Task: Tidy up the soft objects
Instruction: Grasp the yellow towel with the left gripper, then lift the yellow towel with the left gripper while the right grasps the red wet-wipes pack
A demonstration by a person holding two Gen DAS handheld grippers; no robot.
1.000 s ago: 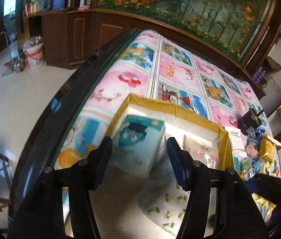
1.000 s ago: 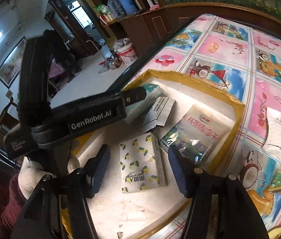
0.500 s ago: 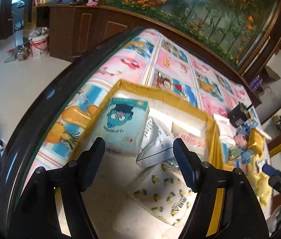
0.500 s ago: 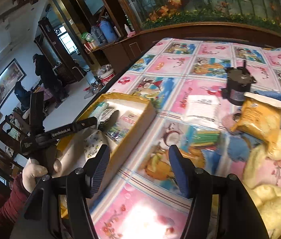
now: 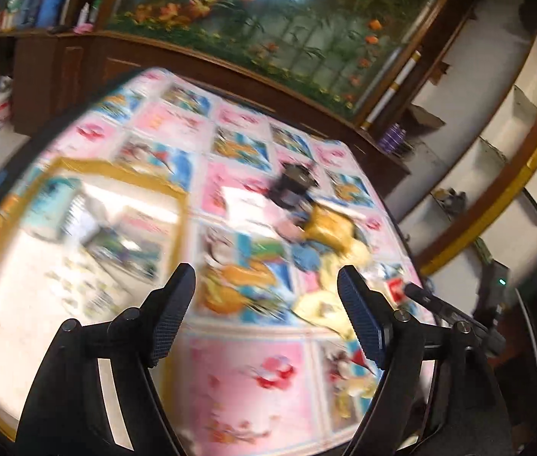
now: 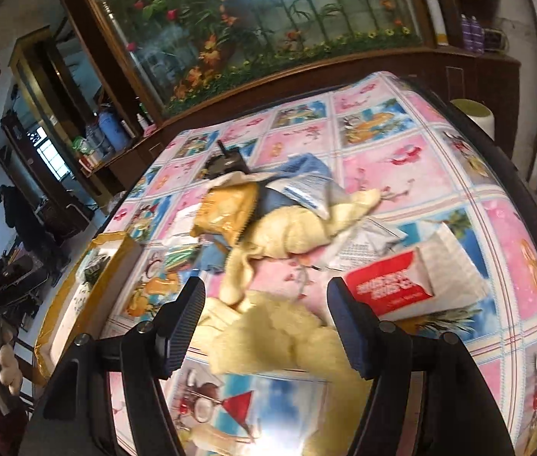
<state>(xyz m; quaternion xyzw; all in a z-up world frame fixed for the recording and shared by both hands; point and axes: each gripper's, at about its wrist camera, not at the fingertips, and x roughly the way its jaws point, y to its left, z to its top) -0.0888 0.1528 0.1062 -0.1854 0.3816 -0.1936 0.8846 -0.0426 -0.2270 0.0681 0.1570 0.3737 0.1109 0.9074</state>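
Heading back for another pick: both grippers, left gripper (image 5: 266,288) and right gripper (image 6: 264,302), have just been opening, nothing held. Yellow cloth (image 6: 280,338) lies right under my right jaws; next I drop and close on it.

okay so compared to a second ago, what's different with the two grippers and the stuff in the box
Both grippers have swung away from the yellow-rimmed box toward the loose pile. The left gripper let go of the light blue pack, which now lies in the box; its jaws have just been opening, with nothing between them. The right gripper, jaws also opening and empty, now hangs over the yellow fluffy cloth. The packs in the box and the pile stayed put.
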